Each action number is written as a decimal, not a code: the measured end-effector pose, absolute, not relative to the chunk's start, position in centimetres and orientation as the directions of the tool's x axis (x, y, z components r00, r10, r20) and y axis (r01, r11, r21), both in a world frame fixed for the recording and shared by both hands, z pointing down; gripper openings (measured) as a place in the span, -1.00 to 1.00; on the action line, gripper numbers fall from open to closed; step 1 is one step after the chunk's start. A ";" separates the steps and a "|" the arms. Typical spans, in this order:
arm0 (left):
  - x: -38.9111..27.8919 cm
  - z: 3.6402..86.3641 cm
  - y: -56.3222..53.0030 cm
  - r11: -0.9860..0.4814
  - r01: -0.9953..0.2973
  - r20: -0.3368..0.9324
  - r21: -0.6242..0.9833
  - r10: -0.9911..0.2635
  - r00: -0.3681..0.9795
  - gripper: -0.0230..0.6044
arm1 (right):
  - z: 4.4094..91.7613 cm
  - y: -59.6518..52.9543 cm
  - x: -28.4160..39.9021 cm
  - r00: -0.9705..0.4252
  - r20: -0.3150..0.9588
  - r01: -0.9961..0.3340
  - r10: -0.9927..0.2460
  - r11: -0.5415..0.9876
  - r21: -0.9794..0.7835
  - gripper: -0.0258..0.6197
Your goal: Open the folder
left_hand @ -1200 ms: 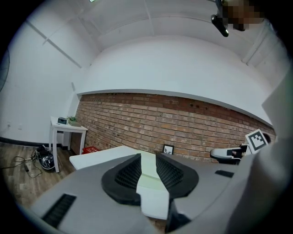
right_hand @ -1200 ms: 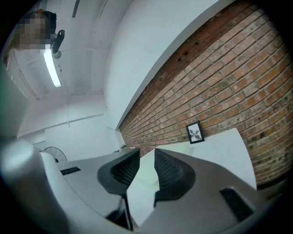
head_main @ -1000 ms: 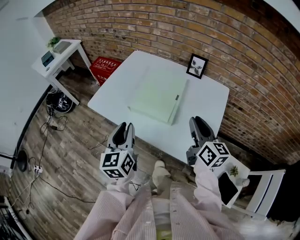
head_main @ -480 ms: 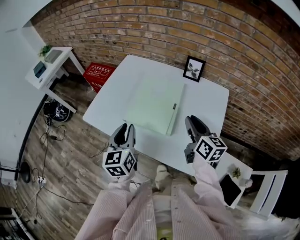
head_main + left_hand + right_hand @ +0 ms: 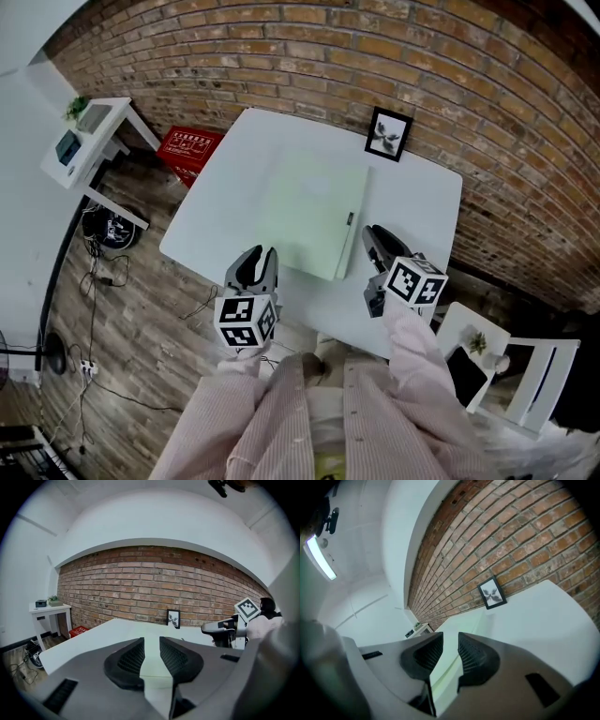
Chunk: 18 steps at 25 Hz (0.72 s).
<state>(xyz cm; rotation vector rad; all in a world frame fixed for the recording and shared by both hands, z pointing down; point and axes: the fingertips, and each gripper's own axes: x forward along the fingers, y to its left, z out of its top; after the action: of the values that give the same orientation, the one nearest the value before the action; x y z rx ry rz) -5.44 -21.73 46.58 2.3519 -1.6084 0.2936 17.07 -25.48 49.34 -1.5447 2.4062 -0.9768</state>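
Head view, closed folder (image 5: 309, 216) on table (image 5: 230, 192); gripper views, left tool (image 5: 152, 641), right tool (image 5: 450, 637), both slightly apart

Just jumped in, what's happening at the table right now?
A person holds a gripper in each hand at the near edge of the white table. The pale green folder lies closed on it, untouched. The left gripper hovers by the folder's near left corner, the right gripper beside its right edge. Both have jaws slightly apart with nothing between them.
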 end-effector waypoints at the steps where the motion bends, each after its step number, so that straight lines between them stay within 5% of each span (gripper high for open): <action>1: -5.2 46.8 -21.9 -0.356 -0.929 0.327 0.098 -0.870 0.368 -0.64 | 49.9 -25.9 17.0 -0.474 0.241 -0.767 -0.847 0.263 -0.585 -0.67; 18: -1.3 49.9 -22.1 -0.653 -0.741 0.480 -0.153 -0.705 0.522 -0.37 | 56.1 -28.8 16.0 -0.467 0.348 -0.711 -0.813 0.111 -0.695 -0.67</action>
<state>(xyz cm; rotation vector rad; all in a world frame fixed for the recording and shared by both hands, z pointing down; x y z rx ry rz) -1.27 -22.05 49.87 2.6789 -1.2747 0.7949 15.98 -28.81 56.11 -1.5524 2.2477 -1.2898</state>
